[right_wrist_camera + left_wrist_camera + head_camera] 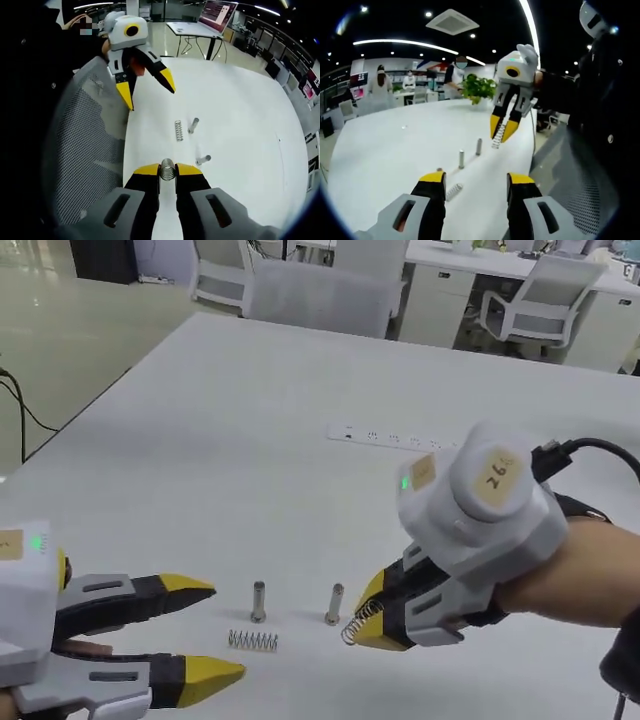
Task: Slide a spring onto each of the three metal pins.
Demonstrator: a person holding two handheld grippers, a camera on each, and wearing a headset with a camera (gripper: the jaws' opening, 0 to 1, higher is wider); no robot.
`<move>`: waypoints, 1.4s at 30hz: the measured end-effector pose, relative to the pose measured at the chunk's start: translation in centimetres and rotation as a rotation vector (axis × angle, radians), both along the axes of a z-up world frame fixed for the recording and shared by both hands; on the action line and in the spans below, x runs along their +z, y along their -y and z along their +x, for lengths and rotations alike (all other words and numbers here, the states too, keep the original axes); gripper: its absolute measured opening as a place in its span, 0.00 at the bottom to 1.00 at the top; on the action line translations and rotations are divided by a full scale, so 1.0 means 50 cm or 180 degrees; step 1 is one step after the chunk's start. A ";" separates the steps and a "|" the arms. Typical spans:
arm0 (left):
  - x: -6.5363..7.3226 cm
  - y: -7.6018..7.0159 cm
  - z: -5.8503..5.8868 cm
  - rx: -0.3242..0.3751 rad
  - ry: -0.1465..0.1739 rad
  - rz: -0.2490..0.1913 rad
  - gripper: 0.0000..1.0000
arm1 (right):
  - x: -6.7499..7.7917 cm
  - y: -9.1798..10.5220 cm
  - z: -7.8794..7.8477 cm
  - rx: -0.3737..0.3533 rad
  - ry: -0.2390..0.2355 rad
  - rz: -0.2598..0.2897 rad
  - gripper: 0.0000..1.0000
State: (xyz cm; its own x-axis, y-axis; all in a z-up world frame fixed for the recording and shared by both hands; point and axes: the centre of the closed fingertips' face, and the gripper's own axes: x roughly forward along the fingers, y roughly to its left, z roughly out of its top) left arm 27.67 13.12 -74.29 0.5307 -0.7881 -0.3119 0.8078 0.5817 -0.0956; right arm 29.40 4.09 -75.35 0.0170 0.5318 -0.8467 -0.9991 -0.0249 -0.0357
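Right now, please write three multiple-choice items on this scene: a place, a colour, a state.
1. Where does the loose spring lie? A on a pin; B on the table near the pins; C in a tray.
2. What colour are the jaw tips? A red; B yellow; C green.
3. The right hand-held gripper is: A open; B shut on a pin; C shut on a spring.
Key: B, it lies flat beside the pins; B, all tips are yellow; C, a coil sits between its jaws.
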 end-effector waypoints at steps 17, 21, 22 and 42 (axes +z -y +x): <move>-0.022 -0.001 0.003 0.0067 -0.0048 0.0069 0.48 | 0.006 0.014 0.060 -0.0011 0.0171 -0.0219 0.08; -0.026 0.001 0.000 0.0042 -0.0039 0.0117 0.48 | 0.008 0.009 0.079 -0.0006 0.0256 -0.0288 0.08; -0.027 0.001 0.000 0.0038 -0.0035 0.0129 0.48 | 0.009 0.007 0.085 0.0001 0.0280 -0.0307 0.08; -0.035 0.000 0.000 0.0018 0.0011 0.0233 0.49 | -0.051 -0.022 0.145 0.0051 0.0396 -0.0580 0.08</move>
State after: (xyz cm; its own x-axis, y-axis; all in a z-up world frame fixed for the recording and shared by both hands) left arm 27.66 13.14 -76.03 0.5363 -0.7602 -0.3668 0.8047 0.5917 -0.0497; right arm 36.65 5.21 -77.89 0.1201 0.3711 -0.9208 -0.9867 -0.0581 -0.1521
